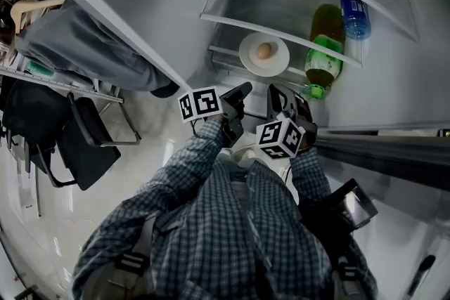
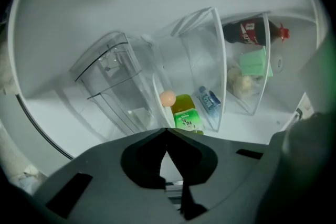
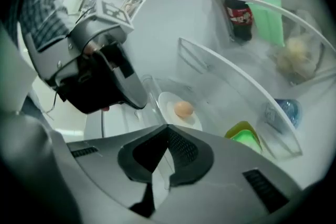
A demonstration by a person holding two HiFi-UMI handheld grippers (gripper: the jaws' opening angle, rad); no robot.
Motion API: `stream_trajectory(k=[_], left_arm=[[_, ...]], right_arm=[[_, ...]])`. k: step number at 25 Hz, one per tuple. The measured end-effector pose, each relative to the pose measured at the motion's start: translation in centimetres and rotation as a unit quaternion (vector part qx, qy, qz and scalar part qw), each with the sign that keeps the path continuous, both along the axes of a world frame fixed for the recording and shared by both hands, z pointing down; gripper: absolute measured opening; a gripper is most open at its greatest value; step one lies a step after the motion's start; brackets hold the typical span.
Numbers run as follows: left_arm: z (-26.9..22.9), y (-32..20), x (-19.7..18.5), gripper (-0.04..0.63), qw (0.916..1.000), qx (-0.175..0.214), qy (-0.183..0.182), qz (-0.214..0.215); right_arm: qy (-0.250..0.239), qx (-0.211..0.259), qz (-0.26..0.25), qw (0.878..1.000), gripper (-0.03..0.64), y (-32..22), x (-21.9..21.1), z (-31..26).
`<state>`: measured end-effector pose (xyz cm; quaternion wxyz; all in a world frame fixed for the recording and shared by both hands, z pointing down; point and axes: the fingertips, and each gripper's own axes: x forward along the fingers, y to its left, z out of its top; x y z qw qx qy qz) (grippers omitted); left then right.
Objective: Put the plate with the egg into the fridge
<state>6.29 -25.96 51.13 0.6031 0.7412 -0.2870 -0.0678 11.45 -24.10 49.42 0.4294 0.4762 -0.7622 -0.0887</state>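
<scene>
The white plate (image 1: 247, 60) with a brown egg (image 1: 264, 50) on it rests on a glass shelf (image 1: 232, 23) inside the open fridge. In the right gripper view the egg (image 3: 183, 108) lies on the plate (image 3: 167, 106) just past my jaws. The left gripper view shows the egg (image 2: 167, 98) beside a green bottle. My left gripper (image 1: 241, 90) and right gripper (image 1: 274, 92) hover side by side in front of the shelf, clear of the plate. Both the left gripper (image 2: 167, 131) and the right gripper (image 3: 168, 128) are shut with nothing in them.
A green tea bottle (image 1: 325, 46) and a blue water bottle (image 1: 355, 10) stand to the right of the plate. A cola bottle (image 3: 239, 8) and a green pack (image 3: 270, 21) sit on a higher shelf. A clear drawer (image 2: 113, 81) lies below. A black chair (image 1: 84, 140) stands at left.
</scene>
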Motion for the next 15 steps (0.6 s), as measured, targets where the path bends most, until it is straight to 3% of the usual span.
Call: stream_trajectory(k=[3,6,10,15], left_arm=[[-0.9,0.5,0.2,0.008,0.9978,0.046,-0.042,0.023],[-2.2,1.0,0.3,0.008,0.9879,0.109,-0.100,0.045],[-4.0,1.8,0.6,0.008,0.9633,0.194,-0.173,0.067],[-5.6,2.5,1.1,0.008,0.9367,0.264,-0.214,0.086]], right_arm=[[-0.111,-0.015,0.036,0.993,0.006,0.3,-0.4,-1.6],[-0.205,-0.033,0.067,0.976,0.006,0.6,-0.6,-3.0],[-0.254,-0.042,0.084,0.963,0.006,0.9,-0.6,-3.6],[-0.298,-0.037,0.102,0.948,0.006,1.3,-0.1,-3.8]])
